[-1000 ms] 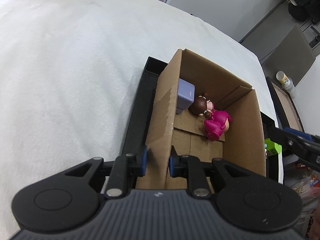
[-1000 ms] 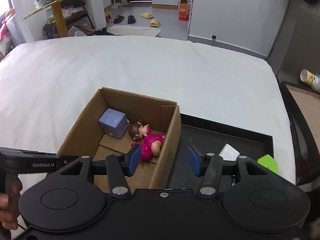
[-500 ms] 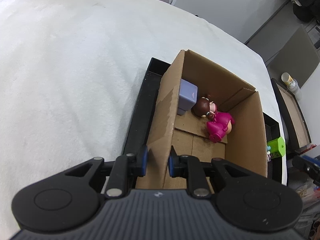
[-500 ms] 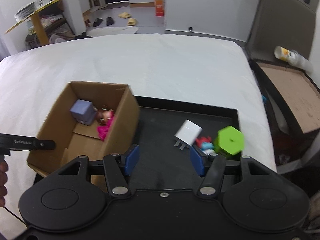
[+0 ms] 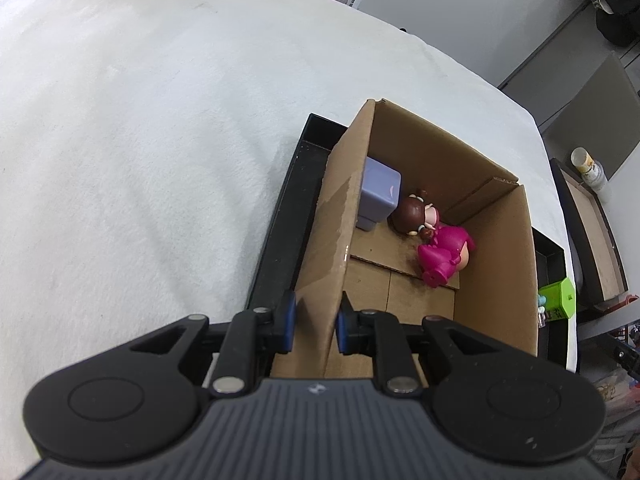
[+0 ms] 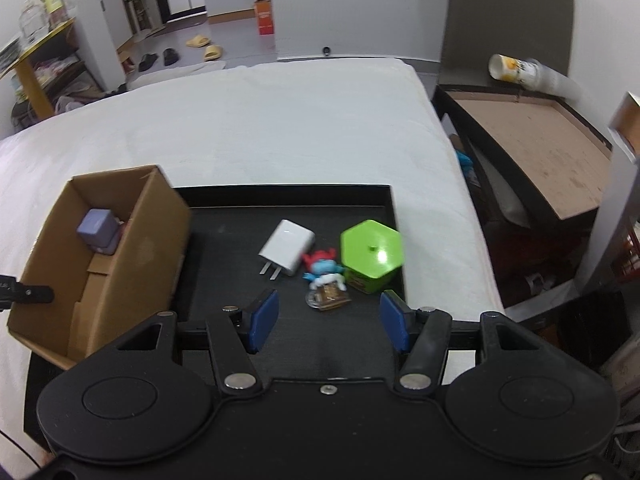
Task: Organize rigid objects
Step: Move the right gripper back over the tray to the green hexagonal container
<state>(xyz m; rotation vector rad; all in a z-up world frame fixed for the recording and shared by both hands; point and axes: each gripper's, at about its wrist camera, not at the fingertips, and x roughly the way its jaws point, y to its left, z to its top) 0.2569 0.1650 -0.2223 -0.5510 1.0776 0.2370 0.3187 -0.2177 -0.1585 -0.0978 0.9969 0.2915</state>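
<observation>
Pinching the near wall of the cardboard box (image 5: 496, 272), L gripper (image 5: 316, 326) sits clamped thin on it. R gripper (image 6: 326, 322) hangs half-wide, empty, over the black tray (image 6: 288, 196). Relative to box: white charger (image 6: 287, 251) lies right, long axis slanting, prongs toward R gripper; glossy green hex tin (image 6: 371, 254) and small blue figure (image 6: 326, 270) further right. R is nearer.

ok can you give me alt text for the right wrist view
The right gripper, jaws open and empty, hovers over a black tray holding a white charger, a small blue figurine and a green hexagonal box. On the tray's left stands an open cardboard box with a lavender cube inside.
</observation>
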